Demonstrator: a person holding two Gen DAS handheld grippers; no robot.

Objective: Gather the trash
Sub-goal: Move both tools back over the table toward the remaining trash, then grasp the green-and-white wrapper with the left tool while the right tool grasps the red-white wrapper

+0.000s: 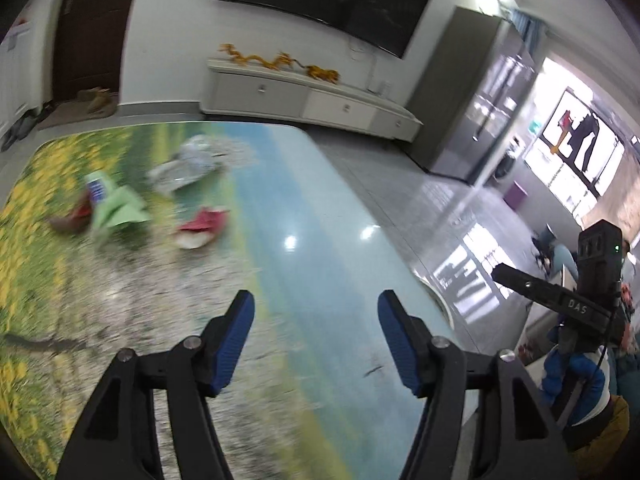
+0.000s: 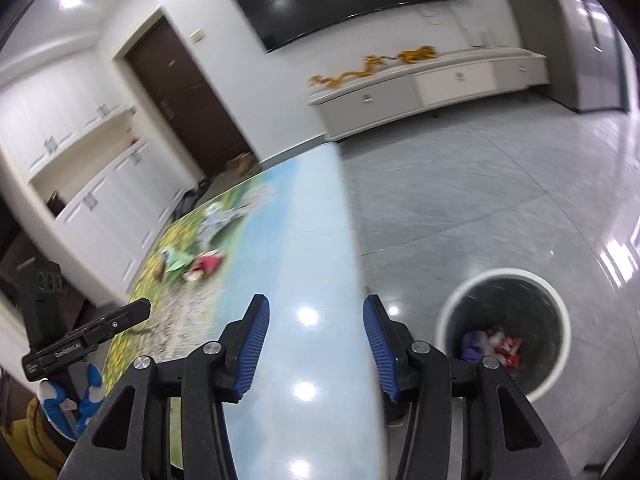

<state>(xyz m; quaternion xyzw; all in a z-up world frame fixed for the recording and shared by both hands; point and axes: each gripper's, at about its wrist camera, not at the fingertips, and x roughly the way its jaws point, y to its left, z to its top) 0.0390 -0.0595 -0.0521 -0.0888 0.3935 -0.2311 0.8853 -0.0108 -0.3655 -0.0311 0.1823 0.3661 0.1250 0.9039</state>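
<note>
We are holding both tongs spread and empty: the left gripper (image 1: pixel 316 338) is hovering over the glossy printed table (image 1: pixel 304 216), and the right gripper (image 2: pixel 312 344) is hanging at the table's edge, above the floor side. The remaining trash is lying at about ten o'clock from the left gripper, well apart from it: a green wrapper (image 1: pixel 118 210), a red wrapper (image 1: pixel 202 226) just beside it, and a crumpled clear wrapper (image 1: pixel 192 164) beyond. We judge the next reach should take the near red wrapper first, closing low across a raised fold. Only the right wrist view is showing us the white-rimmed bin (image 2: pixel 502 334) at four o'clock, already holding red and purple scraps; the left view is giving the sharper look at the pile.
</note>
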